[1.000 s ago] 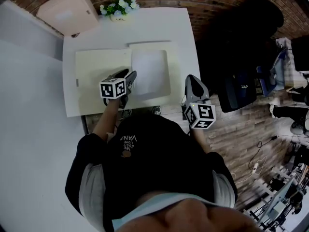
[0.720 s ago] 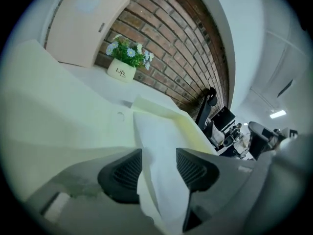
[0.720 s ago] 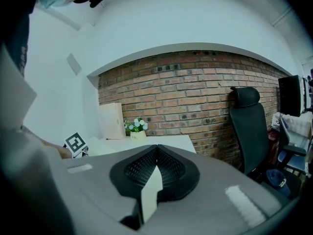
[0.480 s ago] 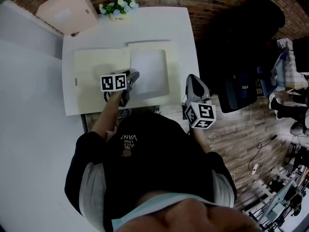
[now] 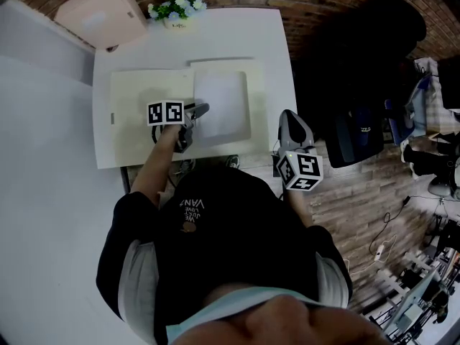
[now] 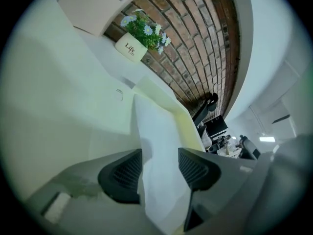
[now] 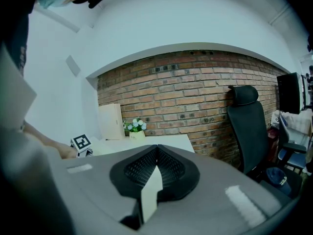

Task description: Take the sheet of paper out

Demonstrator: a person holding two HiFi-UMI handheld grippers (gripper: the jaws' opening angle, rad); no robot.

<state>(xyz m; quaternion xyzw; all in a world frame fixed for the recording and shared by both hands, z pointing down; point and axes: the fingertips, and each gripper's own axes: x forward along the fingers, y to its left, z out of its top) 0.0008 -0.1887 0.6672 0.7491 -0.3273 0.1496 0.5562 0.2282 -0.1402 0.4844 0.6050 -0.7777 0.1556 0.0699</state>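
1. Sheet of paper (image 5: 221,105) flat on rt half of open cream folder (image 5: 140,121), mid table (image 5: 215,34); near edge between left gripper (image 5: 195,113) jaws, wide apart, just been opening, not clamped.
2. Right gripper (image 5: 290,124) at 3 o'clock of sheet, jaws closed on thin cream strip (image 7: 149,192); rest of strip hidden.
3. "Life" on flower pot (image 6: 130,48), 11 o'clock of sheet.

I see a white counter (image 5: 266,42) set against a brick wall. A small flower pot (image 5: 175,21) stands at its far edge. Just nearer me than the pot, a cream folder (image 5: 133,103) lies open and flat.
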